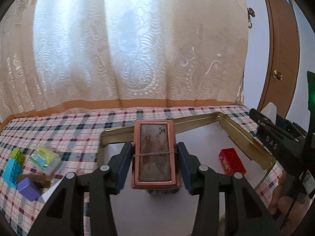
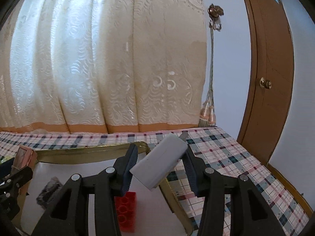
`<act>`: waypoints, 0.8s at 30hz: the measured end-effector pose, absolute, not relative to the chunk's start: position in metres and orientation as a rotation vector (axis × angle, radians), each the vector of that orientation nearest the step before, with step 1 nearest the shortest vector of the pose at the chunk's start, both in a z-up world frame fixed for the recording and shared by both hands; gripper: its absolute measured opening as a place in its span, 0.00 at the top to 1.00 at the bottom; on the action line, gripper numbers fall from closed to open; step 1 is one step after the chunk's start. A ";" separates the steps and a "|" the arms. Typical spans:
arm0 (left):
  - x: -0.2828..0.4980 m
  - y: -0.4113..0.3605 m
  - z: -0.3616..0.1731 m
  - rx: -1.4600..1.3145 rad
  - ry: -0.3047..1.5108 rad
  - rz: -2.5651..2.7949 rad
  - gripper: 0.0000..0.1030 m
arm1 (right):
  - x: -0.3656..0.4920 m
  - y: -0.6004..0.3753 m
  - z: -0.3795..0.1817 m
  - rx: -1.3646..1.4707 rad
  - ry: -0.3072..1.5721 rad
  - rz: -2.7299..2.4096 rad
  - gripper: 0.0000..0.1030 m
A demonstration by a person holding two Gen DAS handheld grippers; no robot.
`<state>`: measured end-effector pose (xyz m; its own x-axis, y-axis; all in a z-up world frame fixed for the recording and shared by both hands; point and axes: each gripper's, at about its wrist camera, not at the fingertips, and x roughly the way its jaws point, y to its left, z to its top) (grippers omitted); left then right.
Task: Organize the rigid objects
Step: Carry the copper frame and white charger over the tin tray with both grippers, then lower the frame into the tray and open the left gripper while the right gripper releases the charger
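Left gripper (image 1: 154,158) around pink-framed box (image 1: 154,153), rubber-banded.

Home room, lace curtain (image 1: 122,45) with tassel tieback (image 2: 208,112), checked tablecloth (image 2: 226,157), wooden door (image 2: 273,74)

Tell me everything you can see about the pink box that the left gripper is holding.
The pink box is rectangular, with a rosy frame around a dull panel showing a faded picture. A thin elastic band circles its middle. It looks rigid, perhaps metal or plastic. The left gripper holds it by its two long sides, pads pressed against them, lid face tilted toward the camera. It hangs over the white floor of the gold-rimmed tray; the right wrist view shows it at the left edge, above the tray.
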<state>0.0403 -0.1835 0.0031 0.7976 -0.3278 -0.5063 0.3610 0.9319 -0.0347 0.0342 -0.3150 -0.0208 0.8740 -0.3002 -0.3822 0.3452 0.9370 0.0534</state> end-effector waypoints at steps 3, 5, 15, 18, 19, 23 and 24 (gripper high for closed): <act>0.043 -0.195 0.001 0.066 0.549 -0.374 0.56 | 0.039 -0.318 -0.023 0.124 0.392 -0.331 0.52; 0.044 -0.202 0.000 0.071 0.557 -0.377 0.56 | 0.041 -0.318 -0.024 0.116 0.398 -0.332 0.52; 0.045 -0.223 -0.008 0.098 0.588 -0.387 0.55 | 0.053 -0.305 -0.030 0.142 0.464 -0.241 0.52; 0.044 -0.225 -0.010 0.109 0.595 -0.384 0.55 | 0.056 -0.299 -0.032 0.153 0.488 -0.208 0.52; 0.045 -0.225 -0.011 0.109 0.600 -0.385 0.55 | 0.057 -0.297 -0.033 0.158 0.496 -0.198 0.52; 0.045 -0.226 -0.012 0.116 0.603 -0.387 0.55 | 0.061 -0.291 -0.036 0.136 0.517 -0.186 0.52; 0.045 -0.226 -0.012 0.114 0.604 -0.389 0.55 | 0.061 -0.291 -0.036 0.138 0.520 -0.181 0.52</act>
<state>0.0448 -0.2264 -0.0121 0.7527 -0.3229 -0.5737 0.3890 0.9212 -0.0080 0.0613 -0.2906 -0.0364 0.8527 -0.1361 -0.5043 0.2060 0.9748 0.0853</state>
